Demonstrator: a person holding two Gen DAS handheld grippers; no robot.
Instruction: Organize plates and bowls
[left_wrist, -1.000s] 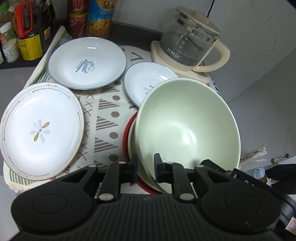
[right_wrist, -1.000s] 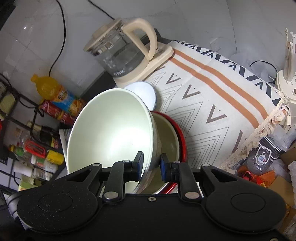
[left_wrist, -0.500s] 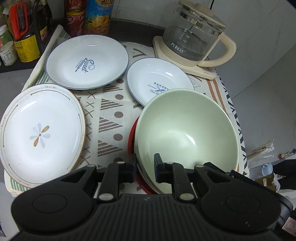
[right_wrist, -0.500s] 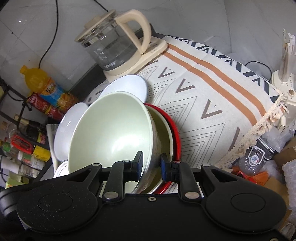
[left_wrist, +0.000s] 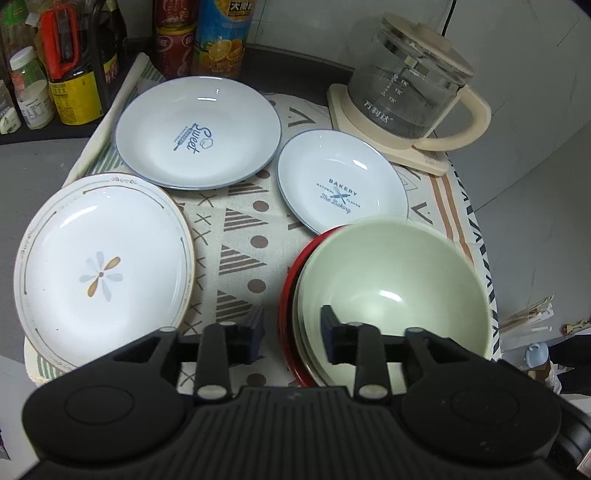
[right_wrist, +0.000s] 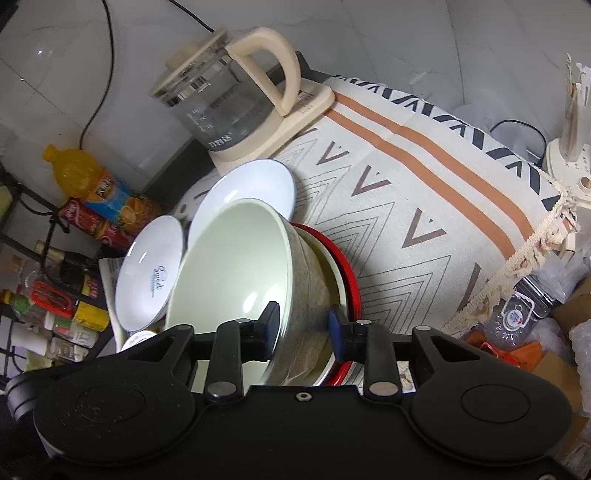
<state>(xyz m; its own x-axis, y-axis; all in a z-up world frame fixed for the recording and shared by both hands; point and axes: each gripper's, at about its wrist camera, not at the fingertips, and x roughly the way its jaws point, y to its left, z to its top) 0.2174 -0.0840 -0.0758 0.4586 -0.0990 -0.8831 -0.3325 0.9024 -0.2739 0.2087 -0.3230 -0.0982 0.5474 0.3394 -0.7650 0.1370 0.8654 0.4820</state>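
Note:
A pale green bowl (left_wrist: 391, 280) sits nested in a cream bowl inside a red bowl (left_wrist: 286, 314) on the patterned cloth. My left gripper (left_wrist: 291, 332) straddles the near-left rims of the stack. Its jaws are opening and the pads stand off the rims. My right gripper (right_wrist: 303, 326) straddles the green bowl's (right_wrist: 236, 273) wall. Its jaws are also opening, and no pad presses on the wall. Three plates lie flat on the cloth: a flower plate (left_wrist: 99, 269), a "Sweet" plate (left_wrist: 199, 133) and a "Bakery" plate (left_wrist: 341, 184).
A glass kettle (left_wrist: 406, 92) on a cream base stands at the back right of the cloth. Bottles and cans (left_wrist: 74, 74) line the back left. The table edge with a fringed hem (right_wrist: 517, 258) drops off on the right, above clutter on the floor.
The green bowl has tipped down level and settled into the stack. Both grippers, shut on its rim before, have spread their jaws and let go.

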